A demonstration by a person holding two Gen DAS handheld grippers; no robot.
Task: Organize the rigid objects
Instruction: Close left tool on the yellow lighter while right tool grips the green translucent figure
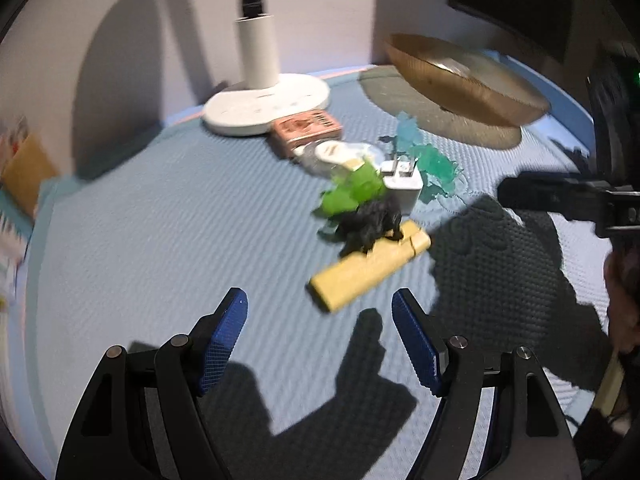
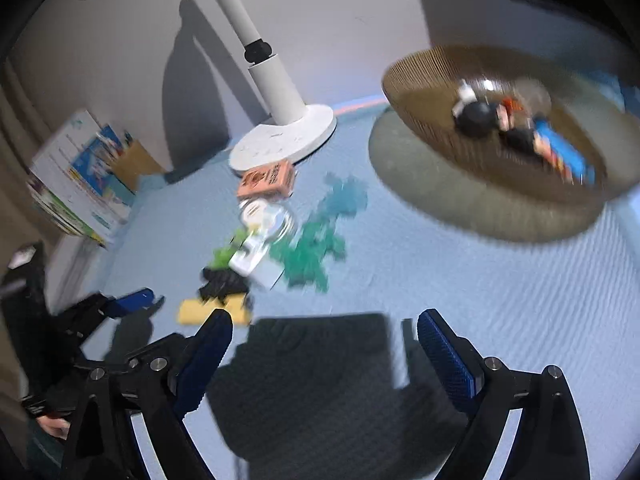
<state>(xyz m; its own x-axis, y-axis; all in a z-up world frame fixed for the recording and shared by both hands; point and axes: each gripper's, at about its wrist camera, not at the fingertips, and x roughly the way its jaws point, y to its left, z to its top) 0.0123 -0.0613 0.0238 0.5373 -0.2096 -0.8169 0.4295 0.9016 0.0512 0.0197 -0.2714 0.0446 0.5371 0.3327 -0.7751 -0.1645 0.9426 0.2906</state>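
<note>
A pile of small objects lies on the blue mat: a yellow flat bar (image 1: 370,266), a black crumpled piece (image 1: 370,222) on it, a green crumpled piece (image 1: 352,190), a white charger plug (image 1: 402,182), a teal crumpled piece (image 1: 434,166), a round clear lid (image 1: 340,154) and a pink box (image 1: 308,130). My left gripper (image 1: 320,334) is open and empty, just short of the yellow bar. My right gripper (image 2: 324,346) is open and empty, near the pile (image 2: 256,256). A wooden bowl (image 2: 424,92) holds several items.
A white lamp base (image 1: 266,106) stands behind the pile. The wooden bowl (image 1: 460,80) sits on a grey round pad at the back right. Books (image 2: 76,176) lean at the left wall. The left gripper (image 2: 120,308) shows in the right wrist view.
</note>
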